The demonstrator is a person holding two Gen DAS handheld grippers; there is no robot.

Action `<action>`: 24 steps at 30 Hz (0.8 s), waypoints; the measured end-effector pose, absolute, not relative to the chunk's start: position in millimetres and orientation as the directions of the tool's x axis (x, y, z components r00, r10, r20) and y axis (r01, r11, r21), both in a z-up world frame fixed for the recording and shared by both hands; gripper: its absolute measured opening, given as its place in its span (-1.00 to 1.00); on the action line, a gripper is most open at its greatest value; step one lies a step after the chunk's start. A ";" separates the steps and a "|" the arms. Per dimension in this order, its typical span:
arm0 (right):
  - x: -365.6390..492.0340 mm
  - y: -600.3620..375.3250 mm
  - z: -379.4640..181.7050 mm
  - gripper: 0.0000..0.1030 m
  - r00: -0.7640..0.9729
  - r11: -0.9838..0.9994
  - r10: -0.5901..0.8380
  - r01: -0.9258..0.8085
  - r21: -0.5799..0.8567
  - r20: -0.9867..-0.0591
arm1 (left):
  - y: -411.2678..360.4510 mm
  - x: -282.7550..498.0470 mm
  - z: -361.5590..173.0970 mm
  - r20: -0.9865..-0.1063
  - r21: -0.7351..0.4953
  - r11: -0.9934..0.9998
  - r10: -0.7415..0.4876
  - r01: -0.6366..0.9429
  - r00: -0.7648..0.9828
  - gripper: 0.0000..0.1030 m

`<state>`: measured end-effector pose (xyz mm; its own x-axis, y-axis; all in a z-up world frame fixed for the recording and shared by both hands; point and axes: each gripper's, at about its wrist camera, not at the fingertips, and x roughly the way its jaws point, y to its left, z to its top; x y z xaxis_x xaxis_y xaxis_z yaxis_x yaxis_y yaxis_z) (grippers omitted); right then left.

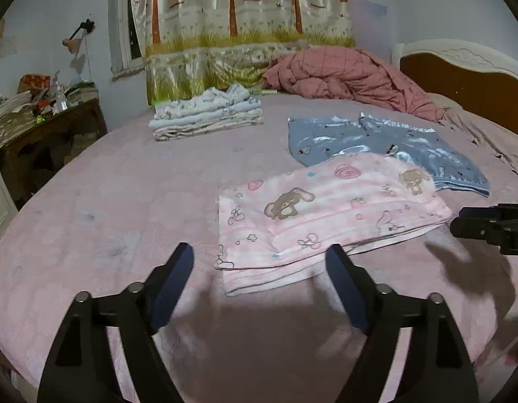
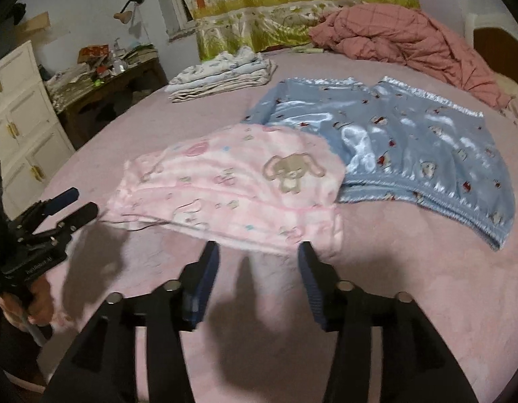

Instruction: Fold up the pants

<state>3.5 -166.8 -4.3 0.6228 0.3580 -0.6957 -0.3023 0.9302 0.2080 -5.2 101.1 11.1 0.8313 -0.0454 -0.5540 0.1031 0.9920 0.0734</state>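
A folded pair of pink pants (image 1: 326,211) (image 2: 232,188) with bunny prints lies on the pink bed sheet (image 1: 107,184), overlapping the near edge of a spread-out pair of blue satin pants (image 1: 386,144) (image 2: 410,141). My left gripper (image 1: 259,248) stands open just short of the pink pants' left end, with nothing between its pads. My right gripper (image 2: 257,248) is open too, its tips at the near hem of the pink pants without pinching it. Each gripper shows in the other's view: the left gripper (image 2: 79,203) held by a hand, and the right gripper (image 1: 467,223) at the frame edge.
A stack of folded clothes (image 1: 208,114) (image 2: 222,74) sits far back on the bed. A crumpled red quilt (image 1: 346,74) lies by the headboard (image 1: 467,70). A cluttered wooden desk (image 1: 40,117) and a white cabinet (image 2: 20,117) stand left of the bed.
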 end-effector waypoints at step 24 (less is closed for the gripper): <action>-5.7 -187.4 -33.3 0.65 0.609 0.973 0.228 -0.156 0.168 -0.759 | 93.8 -9.4 -17.8 -0.601 0.044 0.996 -0.036 0.078 0.798 0.90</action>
